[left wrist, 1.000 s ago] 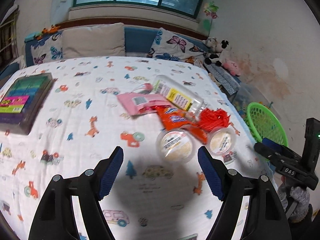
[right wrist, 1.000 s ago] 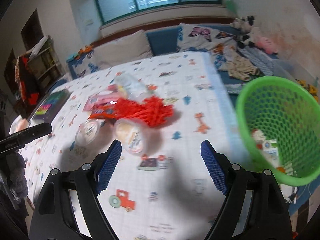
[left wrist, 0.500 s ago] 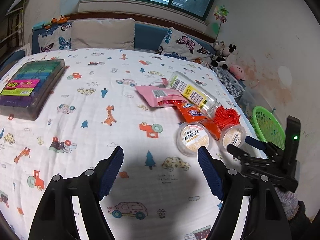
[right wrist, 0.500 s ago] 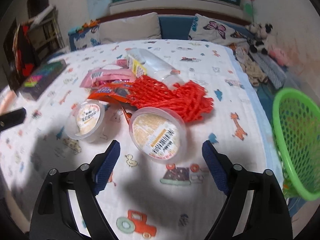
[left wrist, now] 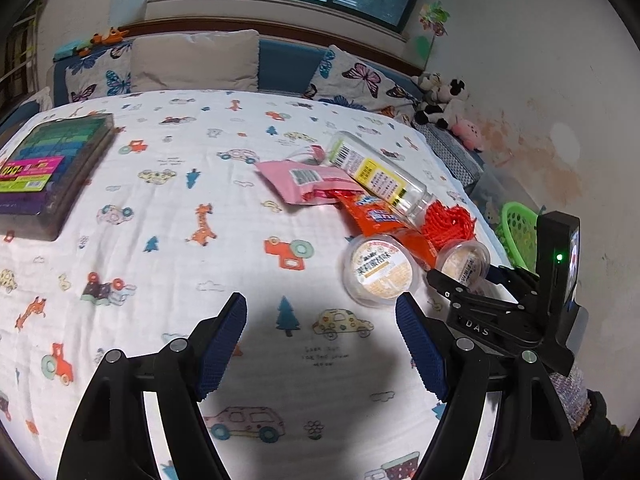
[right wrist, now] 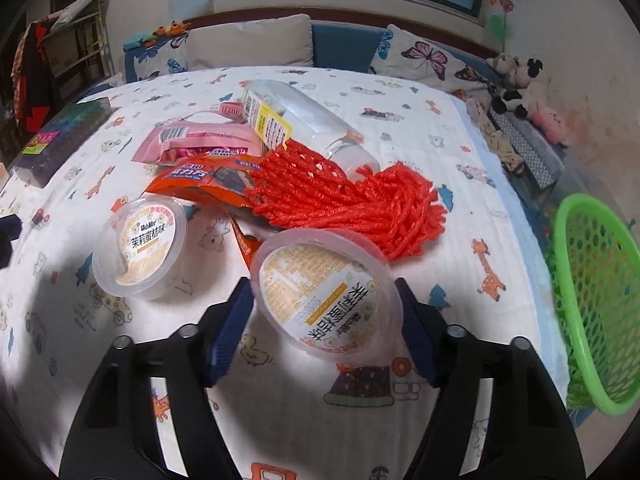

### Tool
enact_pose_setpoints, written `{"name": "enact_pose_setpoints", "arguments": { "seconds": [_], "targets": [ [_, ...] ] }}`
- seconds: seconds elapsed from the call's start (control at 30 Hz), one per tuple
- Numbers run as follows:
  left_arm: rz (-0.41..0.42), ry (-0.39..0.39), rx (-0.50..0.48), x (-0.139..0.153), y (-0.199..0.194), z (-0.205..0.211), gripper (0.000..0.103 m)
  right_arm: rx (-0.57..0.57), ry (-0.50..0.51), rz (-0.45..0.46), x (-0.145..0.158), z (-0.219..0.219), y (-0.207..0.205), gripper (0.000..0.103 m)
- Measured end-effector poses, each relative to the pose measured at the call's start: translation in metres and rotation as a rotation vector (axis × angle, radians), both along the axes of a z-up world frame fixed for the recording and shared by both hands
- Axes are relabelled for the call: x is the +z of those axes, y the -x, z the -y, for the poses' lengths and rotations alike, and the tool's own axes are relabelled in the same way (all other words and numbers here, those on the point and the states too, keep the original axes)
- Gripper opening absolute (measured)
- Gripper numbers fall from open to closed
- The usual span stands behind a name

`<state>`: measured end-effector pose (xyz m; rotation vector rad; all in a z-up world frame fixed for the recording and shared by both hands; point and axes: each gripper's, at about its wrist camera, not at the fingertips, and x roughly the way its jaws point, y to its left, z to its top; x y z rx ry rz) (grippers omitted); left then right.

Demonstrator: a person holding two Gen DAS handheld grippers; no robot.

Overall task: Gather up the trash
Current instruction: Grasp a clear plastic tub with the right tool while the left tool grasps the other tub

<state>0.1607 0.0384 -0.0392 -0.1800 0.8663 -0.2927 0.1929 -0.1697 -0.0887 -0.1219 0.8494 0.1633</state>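
My right gripper (right wrist: 324, 292) straddles a clear lidded cup (right wrist: 320, 296) tipped toward me on the bed sheet. Its jaws are closing, with both blue pads right at the cup's rim, not visibly squeezing it. A second lidded cup (right wrist: 140, 252) sits to its left. Behind them lie a red mesh bag (right wrist: 340, 196), an orange wrapper (right wrist: 200, 180), a pink pouch (right wrist: 200, 140) and a clear plastic bottle (right wrist: 304, 116). My left gripper (left wrist: 320, 308) hovers open over bare sheet, with nothing between its fingers, just left of the second cup (left wrist: 378, 272).
A green mesh basket (right wrist: 558, 264) stands off the bed's right edge, below the mattress. A box of coloured items (left wrist: 44, 172) lies at the far left of the bed. Pillows (left wrist: 192, 60) line the headboard, and plush toys (left wrist: 440, 100) sit at the right.
My right gripper swung left from the basket and came down over the nearer cup, its jaws narrowing around it. My left gripper stayed open and in nearly the same spot.
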Motion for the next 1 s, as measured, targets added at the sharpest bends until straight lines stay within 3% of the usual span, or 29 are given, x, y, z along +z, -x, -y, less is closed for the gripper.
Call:
{"name": "enact_pose_setpoints", "arguments": {
  "seconds": [0.47, 0.77, 0.93, 1.0],
  "targets": [
    [-0.007, -0.141, -0.148, -0.021, -0.032, 0.063, 0.083, -0.042, -0.105, 0.068, 0.043, 0.052, 0.041, 0.067],
    [-0.043, -0.163, -0.150, -0.039, -0.055, 0.077, 0.083, -0.117, -0.131, 0.107, 0.065, 0.097, 0.065, 0.067],
    [-0.020, -0.193, -0.160, -0.040, -0.054, 0.088, 0.083, -0.158, -0.145, 0.111, 0.066, 0.117, 0.071, 0.067],
    [-0.025, -0.188, -0.161, -0.041, -0.055, 0.089, 0.078, -0.171, -0.149, 0.112, 0.065, 0.122, 0.073, 0.067]
  ]
}}
